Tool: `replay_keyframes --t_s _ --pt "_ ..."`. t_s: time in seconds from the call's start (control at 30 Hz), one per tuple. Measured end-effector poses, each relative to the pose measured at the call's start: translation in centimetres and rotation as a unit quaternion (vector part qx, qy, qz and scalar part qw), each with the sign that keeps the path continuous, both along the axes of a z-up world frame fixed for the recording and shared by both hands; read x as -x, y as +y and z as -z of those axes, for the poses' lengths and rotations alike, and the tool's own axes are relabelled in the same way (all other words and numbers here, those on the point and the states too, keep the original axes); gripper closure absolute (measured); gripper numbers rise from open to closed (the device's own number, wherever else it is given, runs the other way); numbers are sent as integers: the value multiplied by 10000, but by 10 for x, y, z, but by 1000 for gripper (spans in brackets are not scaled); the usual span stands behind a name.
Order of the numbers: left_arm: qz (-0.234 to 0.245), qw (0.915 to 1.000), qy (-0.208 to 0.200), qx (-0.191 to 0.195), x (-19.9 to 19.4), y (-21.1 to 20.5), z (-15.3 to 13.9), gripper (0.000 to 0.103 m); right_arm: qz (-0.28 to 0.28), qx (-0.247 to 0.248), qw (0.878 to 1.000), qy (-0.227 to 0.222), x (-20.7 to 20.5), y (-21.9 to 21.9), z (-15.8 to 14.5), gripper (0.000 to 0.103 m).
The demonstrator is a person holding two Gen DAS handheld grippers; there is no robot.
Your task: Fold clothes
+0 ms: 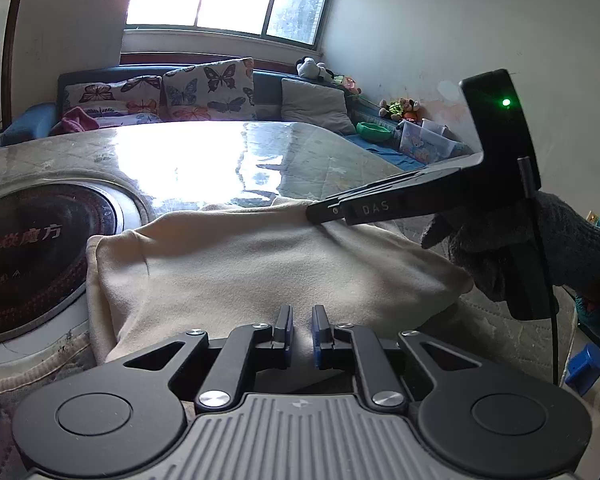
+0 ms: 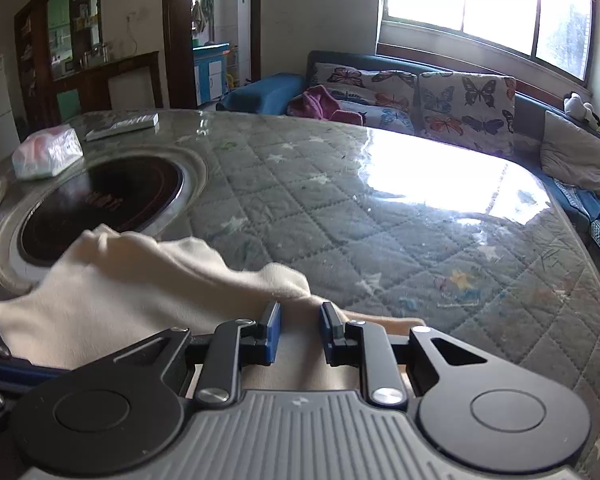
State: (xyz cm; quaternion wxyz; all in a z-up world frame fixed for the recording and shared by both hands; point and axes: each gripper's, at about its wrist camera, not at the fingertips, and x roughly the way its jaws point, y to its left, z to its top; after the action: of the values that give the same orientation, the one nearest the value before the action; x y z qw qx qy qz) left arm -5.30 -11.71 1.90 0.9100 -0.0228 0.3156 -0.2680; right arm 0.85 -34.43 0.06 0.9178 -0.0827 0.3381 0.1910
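A cream fleece garment [image 1: 260,264] lies bunched on the table, partly over the round black hob. My left gripper [image 1: 302,316] sits at its near edge with the jaws close together and cloth between them. My right gripper [image 1: 320,213], seen from the side in the left wrist view, presses its tips on the garment's far top edge. In the right wrist view the right gripper [image 2: 299,312] has its jaws partly apart with a fold of the garment [image 2: 140,280] between them. A gloved hand [image 1: 520,248] holds the right gripper.
The table [image 2: 380,216] has a quilted grey cloth under clear plastic. A round black hob [image 2: 100,204] is set into it. A tissue pack [image 2: 46,154] and a remote [image 2: 122,125] lie at the far left. A sofa with butterfly cushions [image 2: 440,100] stands behind.
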Motion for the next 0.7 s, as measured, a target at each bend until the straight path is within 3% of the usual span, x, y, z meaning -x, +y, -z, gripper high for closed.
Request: replay_keyframes --t_s 0.3,0.5,0.67,0.7 --pt "-486 9988 -65 29 10 30 -12 87 -619 -49 9976 -305 51 16 -22 72" --pt "-793 9967 80 149 13 45 -6 84 -959 -110 9946 -381 87 26 -10 56" --pt "-899 9958 -45 178 20 46 -13 77 -864 -363 9951 -324 92 20 6 48" --pt "-931 9955 -79 179 21 47 -15 75 -818 -404 9953 -333 92 17 6 43"
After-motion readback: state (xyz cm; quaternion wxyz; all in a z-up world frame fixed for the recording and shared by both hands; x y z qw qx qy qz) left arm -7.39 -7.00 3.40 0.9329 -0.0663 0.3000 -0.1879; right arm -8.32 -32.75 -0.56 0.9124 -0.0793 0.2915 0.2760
